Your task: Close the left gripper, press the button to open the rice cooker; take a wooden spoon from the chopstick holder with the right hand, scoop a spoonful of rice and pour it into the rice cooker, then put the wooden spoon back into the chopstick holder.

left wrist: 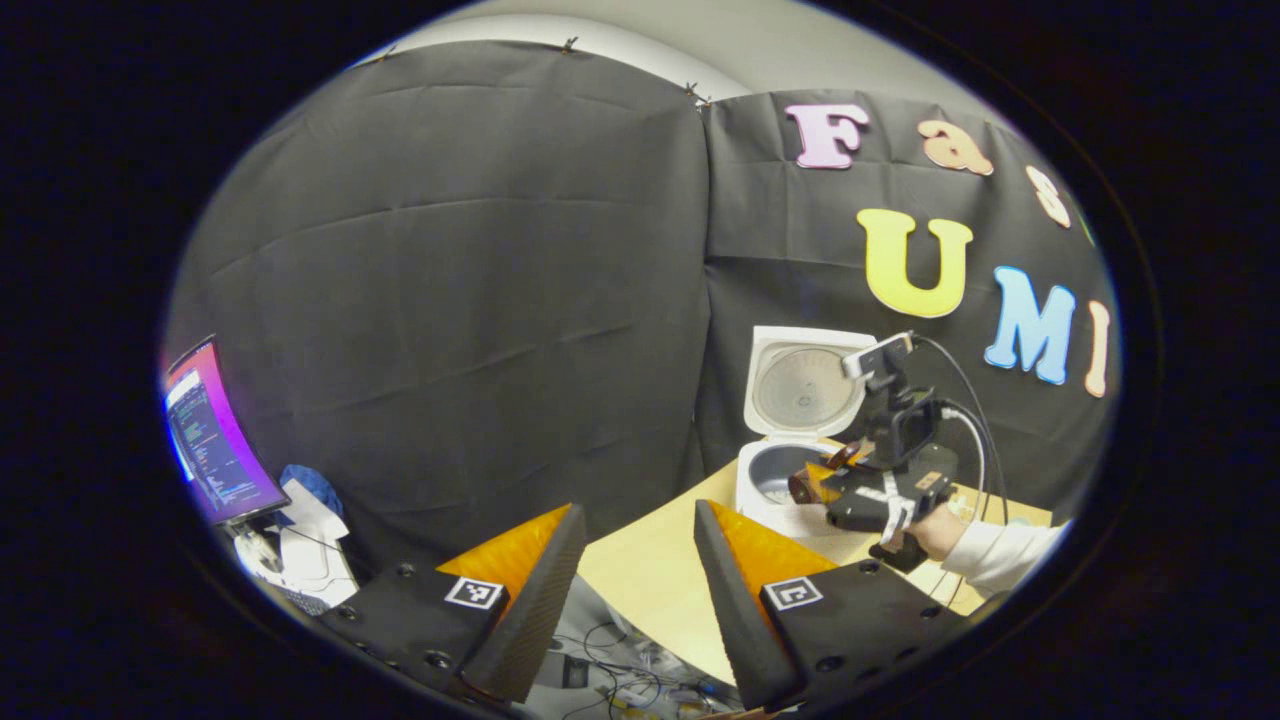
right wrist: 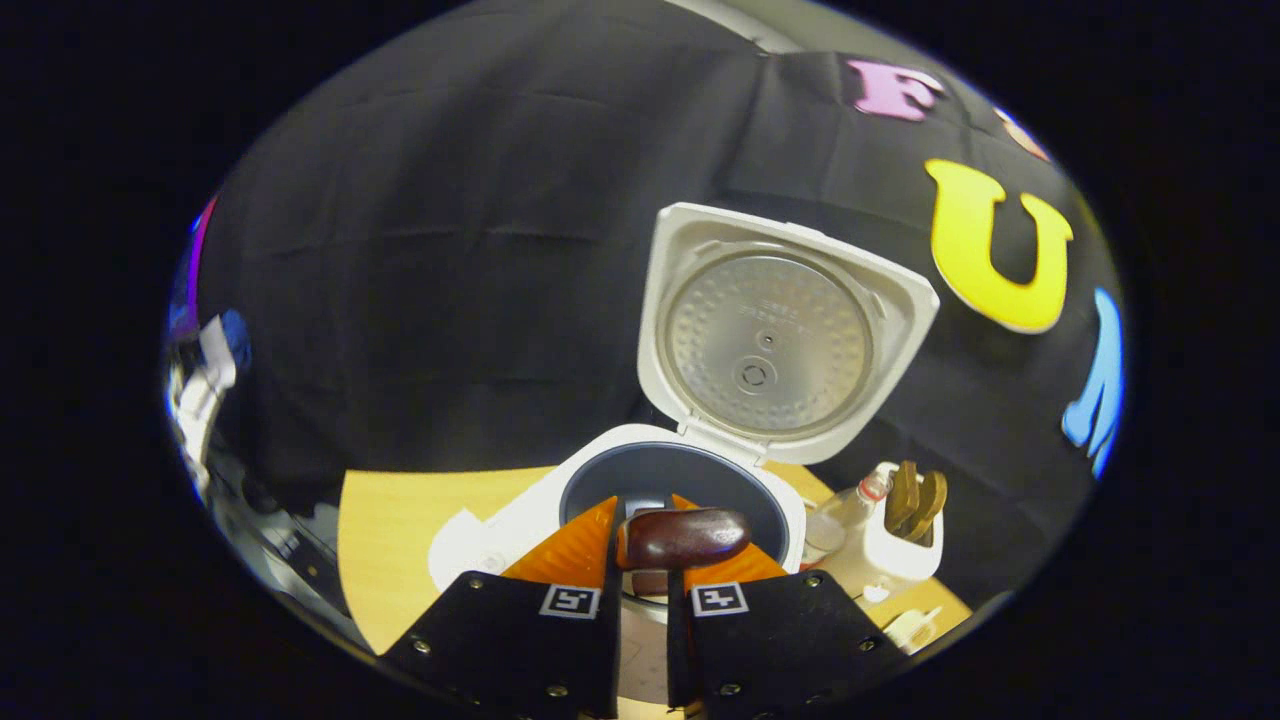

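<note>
In the right gripper view, the right hand-held gripper (right wrist: 645, 545) stands at the bottom centre, its two fingers nearly together and pinching the wooden spoon (right wrist: 683, 537). The dark bowl of the spoon lies across the fingertips, over the open pot of the rice cooker (right wrist: 700, 420). The lid of the cooker stands upright behind the pot. The chopstick holder (right wrist: 900, 550) is at the lower right, beside the cooker, with wooden handles standing in it. In the left gripper view, the left hand-held gripper (left wrist: 640, 530) is at the bottom, its fingers spread with nothing between them, over the near edge of the desk (left wrist: 650, 570). A monitor (left wrist: 215, 435) glows at the left edge.
</note>
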The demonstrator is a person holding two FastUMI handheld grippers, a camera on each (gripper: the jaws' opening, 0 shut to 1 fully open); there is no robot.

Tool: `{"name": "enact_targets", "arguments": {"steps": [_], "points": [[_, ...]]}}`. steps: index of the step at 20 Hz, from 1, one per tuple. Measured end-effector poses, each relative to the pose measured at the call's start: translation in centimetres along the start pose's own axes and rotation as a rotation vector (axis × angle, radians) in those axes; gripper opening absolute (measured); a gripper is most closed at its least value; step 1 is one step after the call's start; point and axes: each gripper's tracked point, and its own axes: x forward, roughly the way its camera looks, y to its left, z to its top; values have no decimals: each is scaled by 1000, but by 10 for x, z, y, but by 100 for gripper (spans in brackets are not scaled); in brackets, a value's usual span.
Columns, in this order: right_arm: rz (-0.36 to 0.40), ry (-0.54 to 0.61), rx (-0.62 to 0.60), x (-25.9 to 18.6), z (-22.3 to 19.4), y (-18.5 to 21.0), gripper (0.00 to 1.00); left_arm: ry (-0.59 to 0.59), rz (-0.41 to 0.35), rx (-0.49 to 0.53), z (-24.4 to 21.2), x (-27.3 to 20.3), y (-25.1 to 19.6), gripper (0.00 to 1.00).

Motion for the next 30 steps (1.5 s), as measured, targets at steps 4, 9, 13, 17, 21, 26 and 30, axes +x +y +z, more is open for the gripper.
{"name": "enact_targets", "arguments": {"steps": [4, 9, 13, 17, 21, 26, 30], "points": [[30, 22, 327, -3, 13, -31, 19, -16, -4, -1, 4, -6, 0, 75], [7, 15, 495, -19, 19, -59, 19, -30, -20, -12, 7, -12, 5, 80], [-16, -5, 614, -46, 23, -78, 19, -58, -42, -23, 14, -20, 6, 75], [-77, -36, 629, -87, 29, -97, 19, -84, -92, -44, 15, -28, 8, 75], [-163, -63, 636, -145, 28, -119, 19, -132, -167, -55, 23, -38, 6, 75], [-304, -86, 664, -231, 11, -151, 19, -159, -293, -51, 11, -40, -9, 86], [-424, -83, 660, -307, -14, -177, 19, -160, -395, -72, 4, -37, -32, 75]]}}
